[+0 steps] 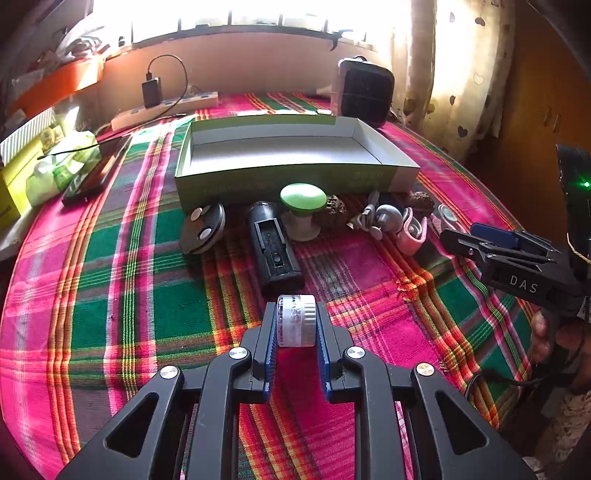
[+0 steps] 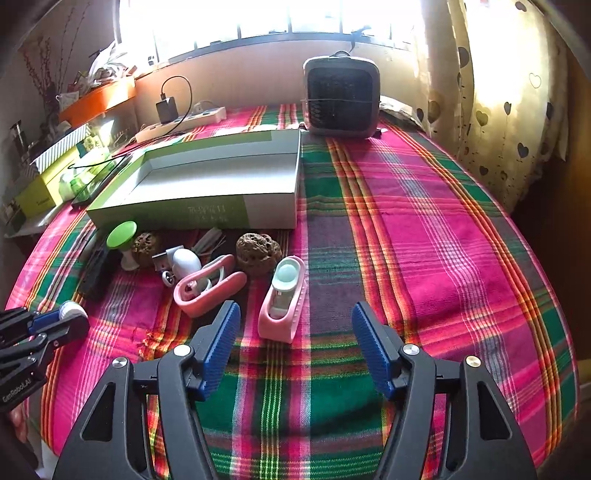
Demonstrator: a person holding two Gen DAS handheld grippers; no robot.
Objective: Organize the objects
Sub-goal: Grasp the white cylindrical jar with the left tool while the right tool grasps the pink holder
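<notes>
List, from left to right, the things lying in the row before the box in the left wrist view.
Round black disc → black device → green knob → grey knob → pink holder.

Print on the box's front wall [image 1: 364, 179] is too faint to read. The window [image 2: 258, 18] is blown out to white. The right gripper [image 1: 491, 247] is cut off at the right frame edge. Shelf clutter [image 2: 99, 70], upper left, is indistinct. The phone [image 1: 92, 177] is partly covered by a green packet [image 1: 62, 166].
</notes>
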